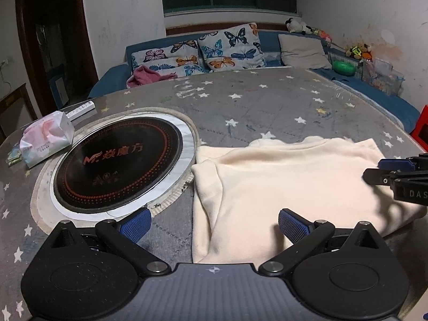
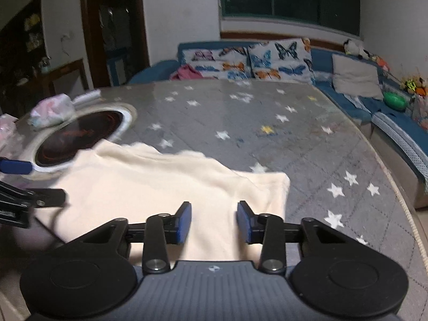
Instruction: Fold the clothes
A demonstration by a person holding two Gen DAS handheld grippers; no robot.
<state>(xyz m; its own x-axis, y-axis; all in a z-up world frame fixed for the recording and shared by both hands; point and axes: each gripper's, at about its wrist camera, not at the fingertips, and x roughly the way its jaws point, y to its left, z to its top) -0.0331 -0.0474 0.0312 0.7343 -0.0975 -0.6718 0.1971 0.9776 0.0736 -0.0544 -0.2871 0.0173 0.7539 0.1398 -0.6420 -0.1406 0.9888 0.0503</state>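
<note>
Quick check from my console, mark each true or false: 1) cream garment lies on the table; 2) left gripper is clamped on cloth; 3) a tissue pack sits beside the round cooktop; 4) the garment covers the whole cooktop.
1) True: the cream garment lies on the star-patterned table.
2) False: the left gripper is open, nothing pinched.
3) True: the tissue pack sits beside the cooktop.
4) False: in the left wrist view the cooktop is uncovered, with the garment beside it.

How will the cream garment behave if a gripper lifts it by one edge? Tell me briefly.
The cream garment would probably droop: it lies in soft folds with rumpled edges. It looks fleecy, so likely light and easy to pinch. On the glossy table it may slide as one piece if pushed.
</note>
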